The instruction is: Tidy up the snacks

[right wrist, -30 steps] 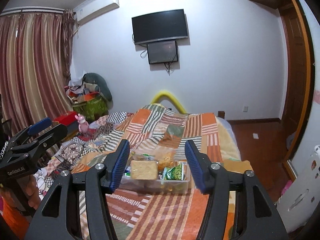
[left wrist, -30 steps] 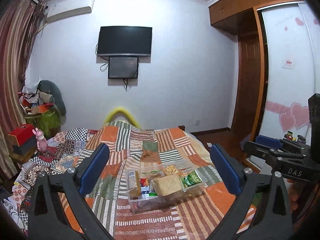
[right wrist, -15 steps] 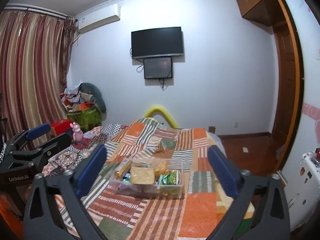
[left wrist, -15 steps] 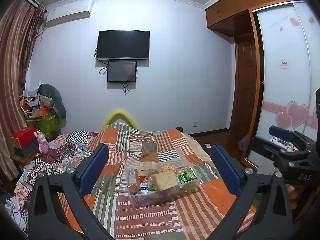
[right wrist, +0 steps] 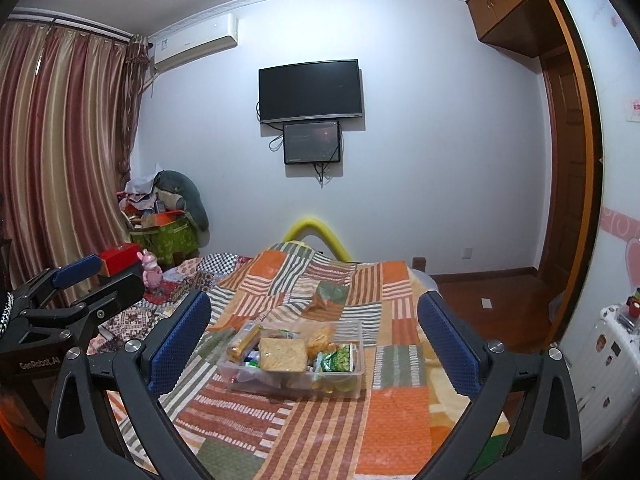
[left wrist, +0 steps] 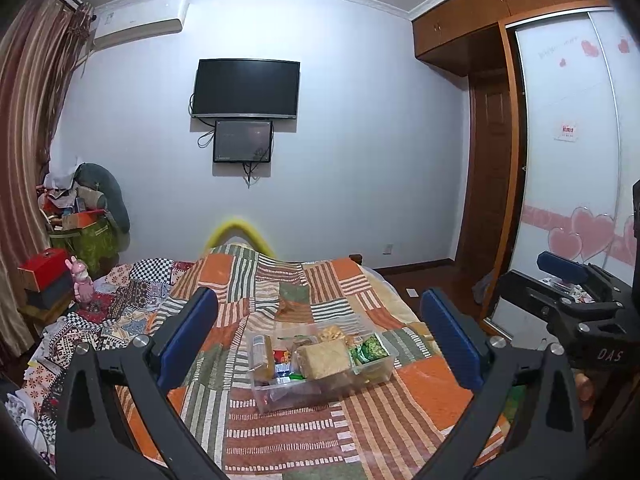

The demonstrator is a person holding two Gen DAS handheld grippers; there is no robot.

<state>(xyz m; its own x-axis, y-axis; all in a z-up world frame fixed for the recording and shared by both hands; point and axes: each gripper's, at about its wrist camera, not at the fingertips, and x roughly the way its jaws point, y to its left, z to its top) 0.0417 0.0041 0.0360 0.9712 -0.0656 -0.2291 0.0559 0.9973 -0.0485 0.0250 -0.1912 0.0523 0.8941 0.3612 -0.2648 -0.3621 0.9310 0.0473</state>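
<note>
1. The place was a home bedroom: a bed [right wrist: 360, 400] under a patchwork quilt filled the middle.
2. A dark television [right wrist: 310, 90] hung on the far wall, an air conditioner [right wrist: 192, 44] above striped curtains [right wrist: 64, 152].
3. A wooden wardrobe with heart stickers [left wrist: 568, 160] stood at the right.

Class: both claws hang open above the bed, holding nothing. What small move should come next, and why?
Probably lower the right claw toward the snack box: both it and the left claw are open and well short of the box on the quilt.
</note>
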